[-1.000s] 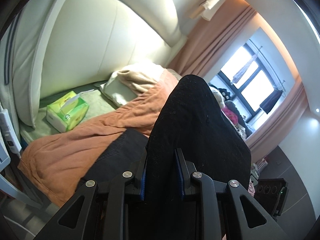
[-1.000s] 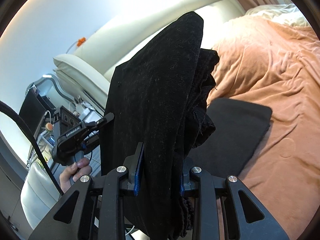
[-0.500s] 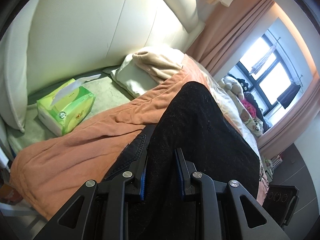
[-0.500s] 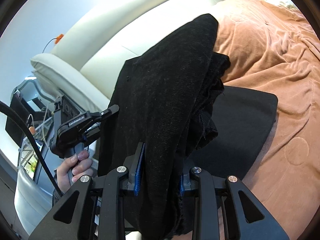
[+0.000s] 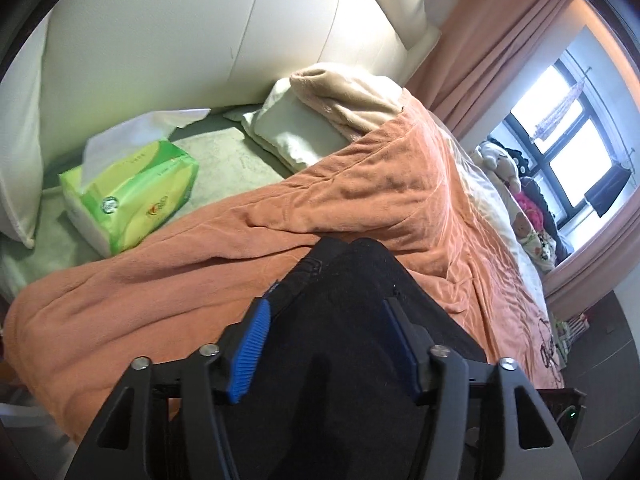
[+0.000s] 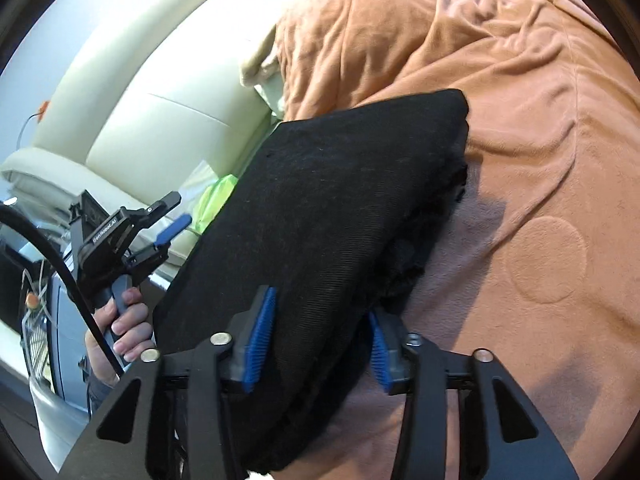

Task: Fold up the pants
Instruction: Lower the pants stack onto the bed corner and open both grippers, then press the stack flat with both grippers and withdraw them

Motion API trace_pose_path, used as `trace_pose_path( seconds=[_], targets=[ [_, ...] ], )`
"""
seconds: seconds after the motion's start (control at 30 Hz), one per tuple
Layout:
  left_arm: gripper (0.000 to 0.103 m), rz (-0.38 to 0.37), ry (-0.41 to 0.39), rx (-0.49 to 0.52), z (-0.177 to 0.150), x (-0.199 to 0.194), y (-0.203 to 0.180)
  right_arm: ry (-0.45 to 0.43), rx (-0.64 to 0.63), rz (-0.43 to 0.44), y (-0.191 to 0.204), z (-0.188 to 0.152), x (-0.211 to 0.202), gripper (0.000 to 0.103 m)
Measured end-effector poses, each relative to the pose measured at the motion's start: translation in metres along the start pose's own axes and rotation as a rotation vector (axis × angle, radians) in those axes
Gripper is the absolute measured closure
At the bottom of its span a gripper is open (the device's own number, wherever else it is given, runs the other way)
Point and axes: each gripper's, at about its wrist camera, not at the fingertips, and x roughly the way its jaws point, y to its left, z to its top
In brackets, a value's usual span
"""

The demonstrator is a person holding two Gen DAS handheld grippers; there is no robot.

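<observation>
Your left gripper (image 5: 326,312) has just been opening its jaws: they now stand spread, with the folded black pants (image 5: 352,320) lying between the blue pads (image 5: 250,344), which stand clear of the cloth on the side that shows. Your right gripper (image 6: 316,338) has also just been opening; its jaws stand apart around the near edge of the pants (image 6: 340,216), and you can see a gap at the right pad, so nothing is pinched. The pants lie as a folded bundle on the orange blanket (image 6: 520,120) of the bed, close to its near edge. A green tissue pack (image 5: 128,196) sits on the sheet near the cream headboard (image 5: 160,40), well apart from the pants. Your left hand (image 6: 124,320) grips its handle beside the bundle.
</observation>
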Motion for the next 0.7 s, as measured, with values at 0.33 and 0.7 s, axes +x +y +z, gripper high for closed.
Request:
trace_pose_path(
  seconds=[0.33,0.7],
  targets=[
    [0.041,0.029,-0.012,0.026,-0.030,-0.040,-0.006,-0.092,-0.079,-0.035,-0.003,0.001,-0.056,0.038],
    [0.041,0.064,0.001,0.085,-0.058,-0.042,-0.032,-0.058,-0.318,-0.022,0.037,0.022,-0.047,0.051]
  ],
)
